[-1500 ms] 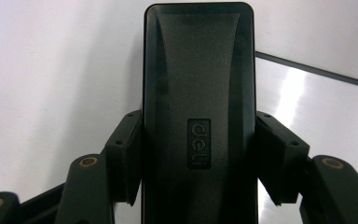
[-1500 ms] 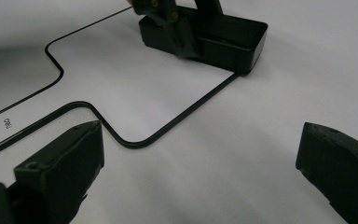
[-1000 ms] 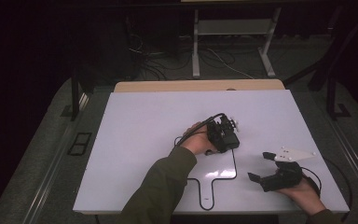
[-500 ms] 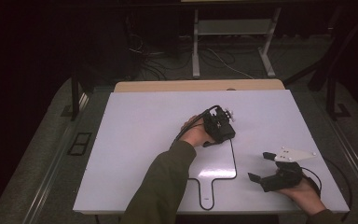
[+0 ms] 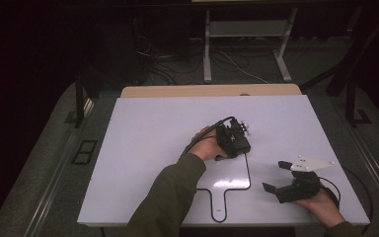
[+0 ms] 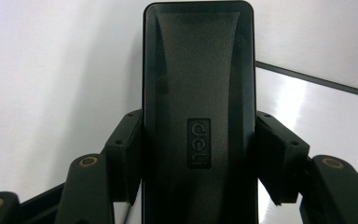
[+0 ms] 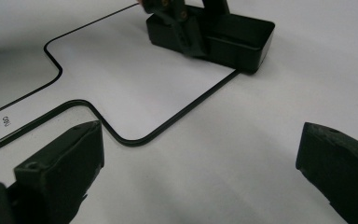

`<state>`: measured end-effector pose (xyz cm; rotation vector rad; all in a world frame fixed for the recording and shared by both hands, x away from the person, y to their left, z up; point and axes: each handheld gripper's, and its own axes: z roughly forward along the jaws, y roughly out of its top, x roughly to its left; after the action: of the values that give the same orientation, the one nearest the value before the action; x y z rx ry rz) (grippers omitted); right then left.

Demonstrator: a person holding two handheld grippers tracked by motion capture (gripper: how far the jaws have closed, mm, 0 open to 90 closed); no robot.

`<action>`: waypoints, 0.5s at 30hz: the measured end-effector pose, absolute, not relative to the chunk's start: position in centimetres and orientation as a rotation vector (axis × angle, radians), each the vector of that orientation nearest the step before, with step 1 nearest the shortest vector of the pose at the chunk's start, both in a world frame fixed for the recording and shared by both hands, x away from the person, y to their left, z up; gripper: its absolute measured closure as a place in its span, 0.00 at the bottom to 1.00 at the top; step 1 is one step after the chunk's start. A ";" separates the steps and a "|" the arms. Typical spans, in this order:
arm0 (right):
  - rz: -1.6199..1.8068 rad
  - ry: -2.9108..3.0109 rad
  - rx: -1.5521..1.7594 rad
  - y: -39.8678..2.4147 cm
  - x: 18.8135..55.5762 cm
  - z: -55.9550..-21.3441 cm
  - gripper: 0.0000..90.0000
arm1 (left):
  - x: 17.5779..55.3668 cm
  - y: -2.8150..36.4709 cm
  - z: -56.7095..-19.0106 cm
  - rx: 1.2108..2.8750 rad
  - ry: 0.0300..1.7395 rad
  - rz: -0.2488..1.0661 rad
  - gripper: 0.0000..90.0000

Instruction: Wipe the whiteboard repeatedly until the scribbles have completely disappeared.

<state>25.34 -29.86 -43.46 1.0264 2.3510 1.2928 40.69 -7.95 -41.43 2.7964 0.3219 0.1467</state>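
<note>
A black oblong tray (image 6: 198, 70) with a "deli" mark sits between my left gripper's (image 6: 198, 144) jaws, which press on its long sides. In the high view that left gripper (image 5: 234, 138) is near the table's middle, at the top right corner of a black paddle-shaped outline (image 5: 249, 173) drawn on the white surface. The right gripper view shows the tray (image 7: 247, 42) resting on the table at that corner of the outline (image 7: 121, 135), the left gripper (image 7: 182, 28) on it. My right gripper (image 5: 274, 175) lies at the near right, open, its jaws wide with nothing between them (image 7: 200, 154).
The white table top (image 5: 153, 128) has a wooden strip (image 5: 209, 90) along its far edge. Beyond it, a desk frame (image 5: 207, 49) and cables lie on the dark floor. A grey three-cornered plate (image 5: 313, 164) tops the right gripper.
My left gripper has carried the black tray a little farther from the near edge, toward the outline's top right corner. The right hand has stayed in place.
</note>
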 end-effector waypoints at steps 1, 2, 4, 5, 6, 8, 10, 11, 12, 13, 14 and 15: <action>1.293 2.351 1.025 -29.9 25.3 -43.5 0.00 | 40.4 -7.9 -41.5 2.779 0.332 0.141 0.43; 1.291 2.354 1.027 -29.8 25.3 -43.5 0.00 | 40.2 -7.8 -41.5 2.783 0.308 0.144 0.43; 1.290 2.354 1.028 -29.8 25.3 -43.5 0.00 | 39.9 -7.5 -41.6 2.765 0.321 0.119 0.43; 1.289 2.354 1.027 -29.8 25.3 -43.5 0.00 | 39.8 -7.4 -41.6 2.754 0.321 0.116 0.43; 1.290 2.354 1.027 -29.8 25.3 -43.5 0.00 | 39.7 -7.1 -41.7 2.740 0.335 0.104 0.43; 1.292 2.354 1.028 -29.8 25.3 -43.5 0.00 | 39.7 -6.7 -41.7 2.724 0.337 0.084 0.43; 1.291 2.355 1.026 -29.8 25.3 -43.5 0.00 | 39.6 -6.3 -41.7 2.716 0.322 0.077 0.43; 1.292 2.354 1.025 -29.8 25.4 -43.5 0.00 | 39.4 -6.1 -41.8 2.711 0.323 0.070 0.43; 1.293 2.354 1.027 -29.8 25.4 -43.5 0.00 | 39.2 -6.0 -41.8 2.702 0.325 0.073 0.43; 1.292 2.353 1.025 -29.8 25.4 -43.5 0.00 | 39.1 -5.9 -41.8 2.697 0.336 0.068 0.43; 1.291 2.354 1.024 -29.8 25.4 -43.6 0.00 | 39.0 -5.8 -41.9 2.693 0.339 0.070 0.43; 1.291 2.354 1.023 -29.7 25.4 -43.6 0.00 | 39.1 -5.7 -41.9 2.686 0.351 0.059 0.43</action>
<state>25.40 -29.71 -43.57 1.0234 2.3544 1.2911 39.08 -5.66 -41.88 2.6861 0.3513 0.0587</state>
